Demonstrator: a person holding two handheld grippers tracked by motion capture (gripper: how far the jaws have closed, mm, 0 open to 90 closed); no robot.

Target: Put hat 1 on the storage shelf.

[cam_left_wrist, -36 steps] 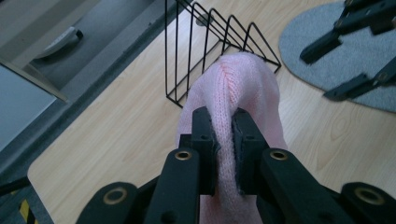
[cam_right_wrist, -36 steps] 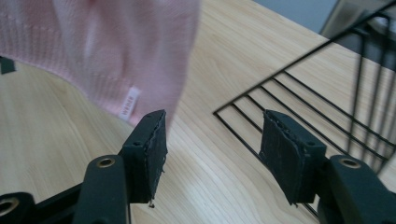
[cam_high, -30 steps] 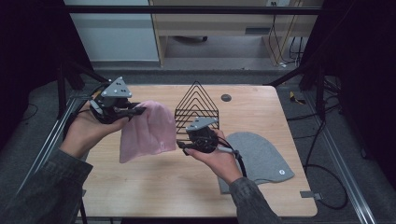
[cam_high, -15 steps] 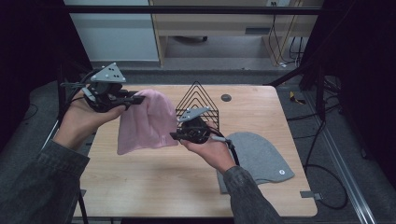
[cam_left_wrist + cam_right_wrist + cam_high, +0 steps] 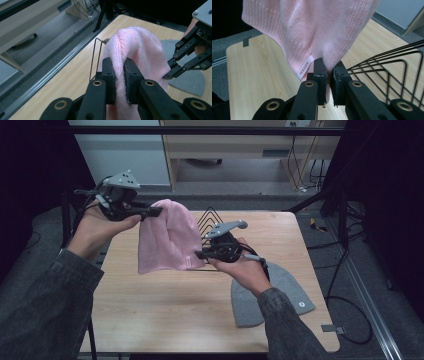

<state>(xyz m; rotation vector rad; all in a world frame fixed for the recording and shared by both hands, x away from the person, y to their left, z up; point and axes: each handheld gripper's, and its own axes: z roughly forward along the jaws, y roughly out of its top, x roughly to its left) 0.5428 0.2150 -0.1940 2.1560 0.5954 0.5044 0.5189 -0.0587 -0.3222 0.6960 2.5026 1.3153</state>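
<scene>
Both claws have risen, lifting the pink beanie (image 5: 167, 240) off the counter (image 5: 165, 315). Left claw (image 5: 156, 212) pinches its crown; right claw (image 5: 198, 254), just closed, grips the ribbed hem beside a white label, seemingly "WEDZE".

A pale pink knitted beanie (image 5: 167, 237) hangs in the air above the left half of the wooden table (image 5: 165, 320), toward its far edge, lifted clear of the surface. Its rounded crown is pinched at the upper left and its ribbed, folded brim at the lower right, so it stretches slantwise and sags between the two points. A small white label (image 5: 305, 68) reading "WEDZE" is sewn at the brim edge.
</scene>
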